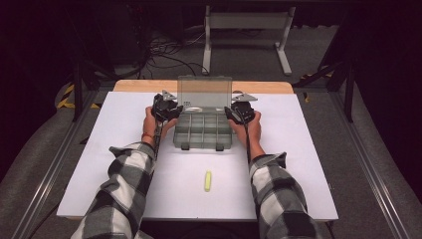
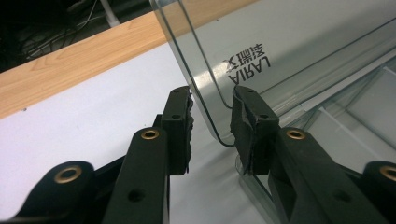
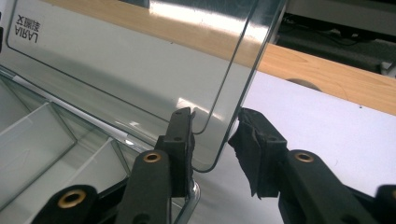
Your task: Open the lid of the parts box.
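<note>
a: the clear plastic box [image 1: 203, 128] sits on the white board [image 1: 124, 149] a little beyond the middle, with its lid [image 1: 205, 92] standing upright at the far side.

b: the person's left gripper [image 1: 168, 110] is at the lid's left corner and the right gripper [image 1: 238, 112] at its right corner. both hands rest on the board beside the box.

a: in the left gripper view the lid [image 2: 289, 42] edge stands in the gap of the left gripper [image 2: 212, 123]. the right-hand pad [image 2: 247, 126] sits against or very close to the clear sheet, while the left-hand pad [image 2: 182, 126] stands clearly off it. so the tongs are released, straddling the lid rather than pinching it.

b: the right gripper [image 3: 215, 135] looks much the same in its own view. the lid [image 3: 140, 60] corner hangs between the pads. the left-hand pad [image 3: 181, 140] is at the sheet, the right-hand pad [image 3: 254, 144] is apart from it with white board showing in between. released too.

a: the box's small compartments [image 1: 201, 132] show below the lid; whether anything lies in them cannot be told.

b: a small yellow piece [image 1: 208, 180] lies on the near part of the board, well apart from the box and between the two checked sleeves [image 1: 124, 184]. a strip of wood [image 1: 139, 85] edges the far side of the board.
</note>
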Demonstrator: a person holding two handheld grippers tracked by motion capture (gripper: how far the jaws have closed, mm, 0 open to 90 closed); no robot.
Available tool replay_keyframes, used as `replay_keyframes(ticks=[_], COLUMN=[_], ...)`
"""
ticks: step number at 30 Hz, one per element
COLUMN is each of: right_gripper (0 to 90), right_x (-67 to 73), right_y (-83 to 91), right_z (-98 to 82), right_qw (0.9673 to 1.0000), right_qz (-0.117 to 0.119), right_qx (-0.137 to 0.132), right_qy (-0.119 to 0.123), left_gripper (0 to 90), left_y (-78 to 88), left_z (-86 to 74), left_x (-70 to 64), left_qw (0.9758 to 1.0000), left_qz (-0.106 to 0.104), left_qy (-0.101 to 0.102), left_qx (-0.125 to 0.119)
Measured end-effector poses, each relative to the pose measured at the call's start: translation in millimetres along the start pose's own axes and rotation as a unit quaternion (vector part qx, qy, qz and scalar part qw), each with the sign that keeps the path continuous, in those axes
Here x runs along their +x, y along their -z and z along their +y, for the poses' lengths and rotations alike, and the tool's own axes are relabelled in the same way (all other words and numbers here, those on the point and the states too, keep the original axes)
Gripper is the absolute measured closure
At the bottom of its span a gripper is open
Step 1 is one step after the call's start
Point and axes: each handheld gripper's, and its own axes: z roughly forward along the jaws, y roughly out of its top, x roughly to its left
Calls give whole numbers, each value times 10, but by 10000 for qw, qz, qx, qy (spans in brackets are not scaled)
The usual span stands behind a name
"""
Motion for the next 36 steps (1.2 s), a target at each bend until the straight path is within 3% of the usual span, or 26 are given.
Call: replay_keyframes(ticks=[19,30,36], right_gripper=[633,609,588], right_x=[-6,26,58], right_y=[55,255,384], right_z=[37,72,85], right_qw=[9999,9999,9996], right_qz=[-27,49,108], right_qx=[16,-76,-197], right_qy=[115,104,168], left_gripper=[609,549,523], left_y=[88,411,606], left_z=[20,-17,-33], left_x=[25,42,47], left_qw=[9998,9985,9977], left_qz=[101,248,161], left_qy=[-139,-473,-590], left_qx=[85,-130,-299])
